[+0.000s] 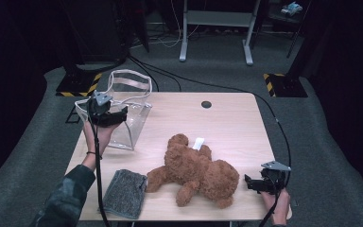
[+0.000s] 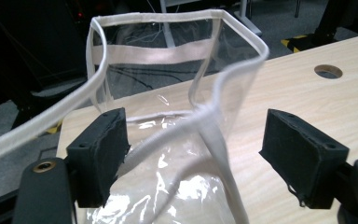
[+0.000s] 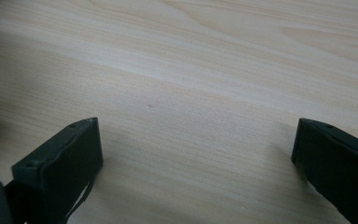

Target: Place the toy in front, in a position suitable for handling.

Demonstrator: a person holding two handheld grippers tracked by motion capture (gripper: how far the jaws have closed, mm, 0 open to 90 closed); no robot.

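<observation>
A clear plastic bag (image 1: 133, 120) with white trim stands open at the table's far left. My left gripper (image 1: 117, 116) sits at its near rim, pointing right. In the left gripper view the bag (image 2: 168, 60) rises just ahead, and its white rim runs between the jaws of my left gripper (image 2: 196, 135), which stand wide apart without pressing on it. A brown teddy bear (image 1: 194, 172) lies near the table's front. To its right, my right gripper (image 1: 249, 183) rests at the front right corner, pointing at the bear. My right gripper (image 3: 196, 149) is open over bare wood.
A grey cloth (image 1: 125, 193) lies at the front left beside the bear. A white tag (image 1: 198, 143) shows behind the bear's head. The wooden table (image 1: 231, 123) has a round cable hole (image 1: 206, 104) near its far edge. Cables run across the floor beyond.
</observation>
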